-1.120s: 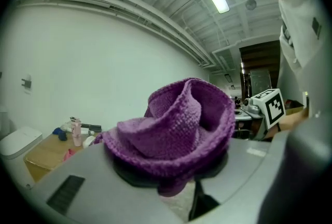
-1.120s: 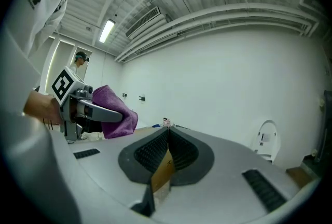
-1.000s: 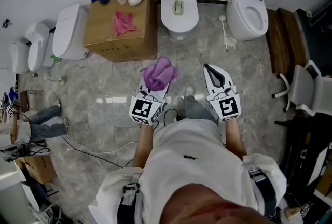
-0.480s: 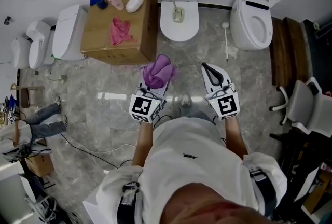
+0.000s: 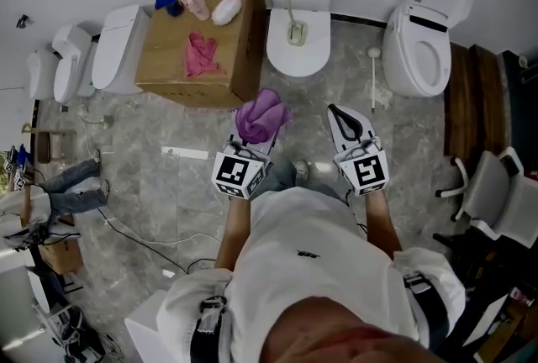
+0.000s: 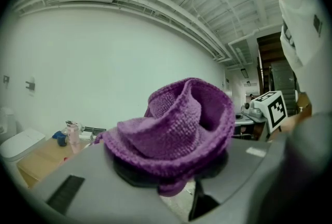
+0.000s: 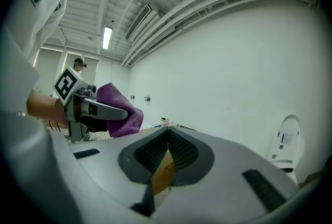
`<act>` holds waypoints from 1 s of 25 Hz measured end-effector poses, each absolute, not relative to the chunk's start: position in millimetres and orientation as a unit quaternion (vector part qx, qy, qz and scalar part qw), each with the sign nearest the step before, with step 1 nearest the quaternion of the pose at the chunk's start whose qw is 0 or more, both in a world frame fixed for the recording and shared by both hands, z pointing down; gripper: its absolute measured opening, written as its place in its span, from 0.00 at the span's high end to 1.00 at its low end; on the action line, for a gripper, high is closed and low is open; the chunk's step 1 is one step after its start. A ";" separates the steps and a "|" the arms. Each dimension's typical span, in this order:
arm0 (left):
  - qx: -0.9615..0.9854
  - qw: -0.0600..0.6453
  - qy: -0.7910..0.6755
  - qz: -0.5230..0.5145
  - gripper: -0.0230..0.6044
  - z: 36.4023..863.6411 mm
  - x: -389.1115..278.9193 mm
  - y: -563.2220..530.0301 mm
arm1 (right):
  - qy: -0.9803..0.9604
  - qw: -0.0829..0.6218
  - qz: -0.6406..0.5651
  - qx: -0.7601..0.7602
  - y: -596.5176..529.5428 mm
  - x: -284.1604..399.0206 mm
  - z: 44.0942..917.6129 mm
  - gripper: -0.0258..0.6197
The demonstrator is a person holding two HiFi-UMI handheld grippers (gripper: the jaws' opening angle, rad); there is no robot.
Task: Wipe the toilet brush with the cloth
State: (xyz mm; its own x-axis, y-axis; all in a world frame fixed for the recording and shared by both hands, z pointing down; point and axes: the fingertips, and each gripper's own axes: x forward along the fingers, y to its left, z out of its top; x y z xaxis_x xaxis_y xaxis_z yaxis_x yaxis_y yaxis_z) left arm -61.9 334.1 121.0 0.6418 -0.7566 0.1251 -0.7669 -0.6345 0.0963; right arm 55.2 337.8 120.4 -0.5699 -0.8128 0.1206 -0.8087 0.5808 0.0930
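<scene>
Purple cloth [image 5: 262,113] sits bunched in my left tool [image 5: 256,134], whose jaws are clamped on it above the marble floor [image 5: 168,134]. Just right of it, my right tool [image 5: 340,116] has its jaws pressed together on nothing. Further right and ahead, the white toilet brush [image 5: 373,77] lies on the floor between two toilets, well apart from both tools.

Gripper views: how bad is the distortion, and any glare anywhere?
Left gripper view: heavy fisheye, black corners, purple cloth in sharp focus. Right gripper view: same fisheye, ceiling lamp glaring. Head view: even light, one glare patch on the floor.
</scene>
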 end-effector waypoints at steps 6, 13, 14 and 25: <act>0.900 0.063 -0.429 0.032 0.74 117.2 -61.7 323.3 | -0.886 0.070 -0.025 0.457 328.6 62.9 121.1 0.96; 0.904 0.053 -0.422 0.035 0.74 117.0 -56.7 309.0 | -0.878 0.067 -0.028 0.473 319.5 75.9 119.5 0.96; 0.904 0.052 -0.422 0.035 0.74 117.6 -56.0 306.3 | -0.877 0.068 -0.026 0.475 318.9 77.5 120.7 0.96; 0.908 0.054 -0.414 0.034 0.74 128.0 -50.3 290.5 | -0.870 0.084 -0.037 0.485 310.3 82.4 128.6 0.96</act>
